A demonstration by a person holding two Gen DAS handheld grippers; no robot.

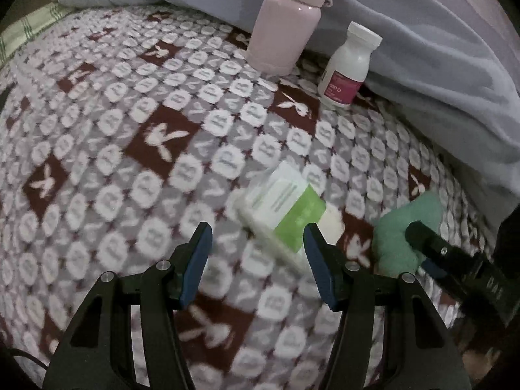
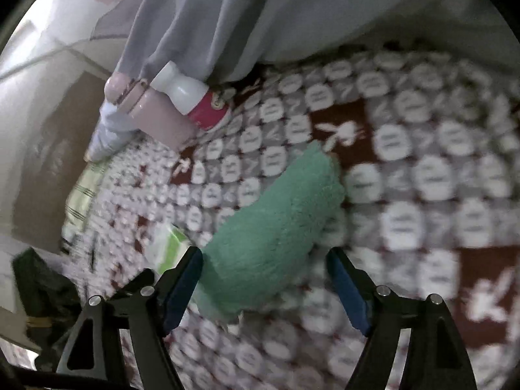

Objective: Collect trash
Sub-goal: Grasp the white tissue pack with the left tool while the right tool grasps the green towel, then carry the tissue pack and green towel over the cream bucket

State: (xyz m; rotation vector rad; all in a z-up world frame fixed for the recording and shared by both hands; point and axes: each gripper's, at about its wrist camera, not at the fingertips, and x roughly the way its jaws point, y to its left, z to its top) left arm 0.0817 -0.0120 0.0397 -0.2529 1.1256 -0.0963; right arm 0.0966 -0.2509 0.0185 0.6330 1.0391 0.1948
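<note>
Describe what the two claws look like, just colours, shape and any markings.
Both match. The left claw has two black skeletal fingers with triangular cut-outs, silver round pivot pins, and flat blue pads on the inner faces. The right claw is built the same: black frame, silver pins, blue pads. From the left wrist view its black body shows faint raised lettering, too blurred to read. No sleeves are visible.

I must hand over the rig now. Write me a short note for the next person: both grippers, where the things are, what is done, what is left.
Left gripper: open, empty, above the green-and-white carton lying on the patterned blanket.
Right gripper: open, around the green cloth, pads not pressing.
Pink flask and white pill bottle stand against the grey bedding.
Done: nothing picked up so far as the views show.
Left: probably grip the carton and cloth; no bin visible.
</note>
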